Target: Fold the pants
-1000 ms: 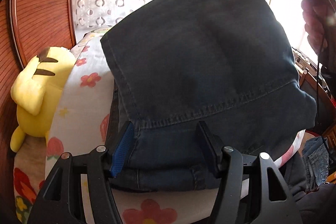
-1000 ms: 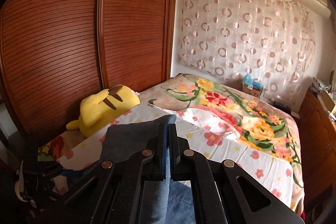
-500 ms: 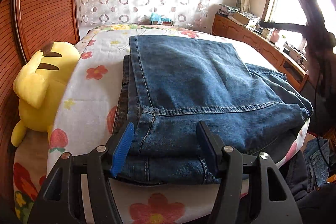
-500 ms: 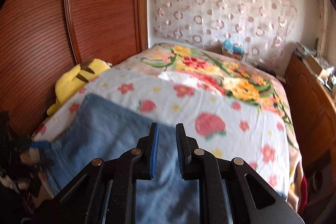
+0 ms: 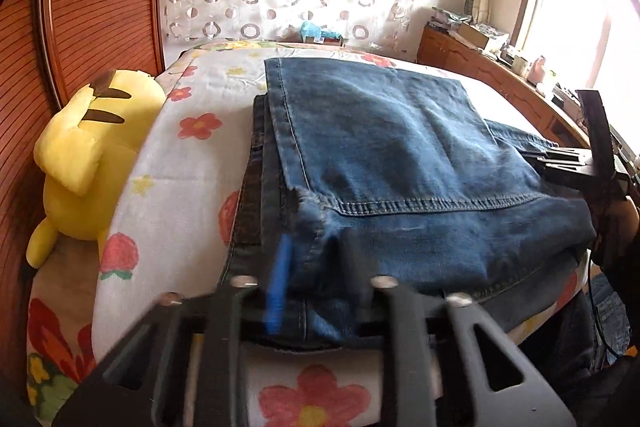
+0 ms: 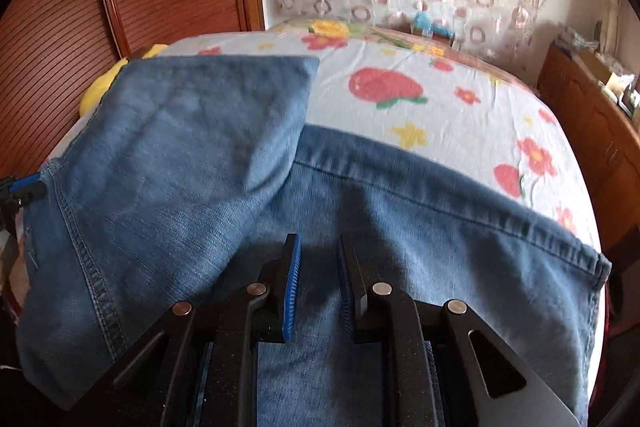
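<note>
Left gripper [image 5: 316, 267] has just been closing on the jeans [image 5: 400, 155] hem, pinning the fold, we judge; right gripper [image 6: 318, 259], just opened, hovers released above.

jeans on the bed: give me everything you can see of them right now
The jeans are blue denim, faded in patches, with stitched seams and hems. They lie folded in layers on the flowered bedsheet, the top panel squared over a wider layer whose edge sticks out on the right of the left wrist view. The left gripper, blurred, has just been closing around the bunched near edge. The right gripper hovers over the denim, jaws slightly apart, nothing between them.
</note>
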Action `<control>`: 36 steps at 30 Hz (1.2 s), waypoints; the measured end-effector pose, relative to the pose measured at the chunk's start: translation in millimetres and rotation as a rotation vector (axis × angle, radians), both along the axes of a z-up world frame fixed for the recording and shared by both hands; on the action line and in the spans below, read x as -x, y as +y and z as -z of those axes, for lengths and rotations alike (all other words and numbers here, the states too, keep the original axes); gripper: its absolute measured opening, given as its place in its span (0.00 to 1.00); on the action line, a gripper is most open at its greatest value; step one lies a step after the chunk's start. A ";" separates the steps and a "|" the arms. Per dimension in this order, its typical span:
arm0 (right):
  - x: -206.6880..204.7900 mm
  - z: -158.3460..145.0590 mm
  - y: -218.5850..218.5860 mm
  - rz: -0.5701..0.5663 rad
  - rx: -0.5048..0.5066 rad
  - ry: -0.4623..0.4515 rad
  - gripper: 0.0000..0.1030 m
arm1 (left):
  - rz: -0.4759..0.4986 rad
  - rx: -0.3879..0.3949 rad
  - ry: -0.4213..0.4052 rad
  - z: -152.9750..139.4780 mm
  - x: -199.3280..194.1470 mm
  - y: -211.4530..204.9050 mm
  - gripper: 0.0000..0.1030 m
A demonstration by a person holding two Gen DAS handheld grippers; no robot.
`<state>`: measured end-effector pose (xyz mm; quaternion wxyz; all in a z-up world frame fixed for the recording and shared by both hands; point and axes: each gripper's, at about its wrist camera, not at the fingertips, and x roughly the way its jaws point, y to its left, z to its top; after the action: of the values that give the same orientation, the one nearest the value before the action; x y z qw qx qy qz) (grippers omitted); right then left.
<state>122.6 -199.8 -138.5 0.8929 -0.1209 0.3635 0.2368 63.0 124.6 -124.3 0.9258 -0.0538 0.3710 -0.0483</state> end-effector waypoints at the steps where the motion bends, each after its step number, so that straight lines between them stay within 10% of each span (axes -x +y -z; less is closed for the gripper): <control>1: 2.3 1.9 2.2 -0.001 0.000 -0.009 0.19 | 0.004 -0.004 0.000 -0.1 0.2 0.2 0.16; 19: 13.0 15.7 1.1 -0.020 -0.001 -0.044 0.27 | -0.005 -0.045 -0.040 -20.4 7.8 -1.3 0.15; 27: 13.7 15.0 0.7 -0.020 0.002 -0.047 0.27 | 0.026 0.003 -0.080 -35.7 4.2 -11.3 0.77; 36: 14.5 14.7 0.8 -0.019 0.003 -0.050 0.27 | 0.093 0.028 -0.054 -29.8 -19.6 -50.5 0.82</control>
<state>108.1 -198.9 -153.2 0.8992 -0.1314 0.3404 0.2416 82.6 74.1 -94.6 0.9313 -0.0482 0.3474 -0.0979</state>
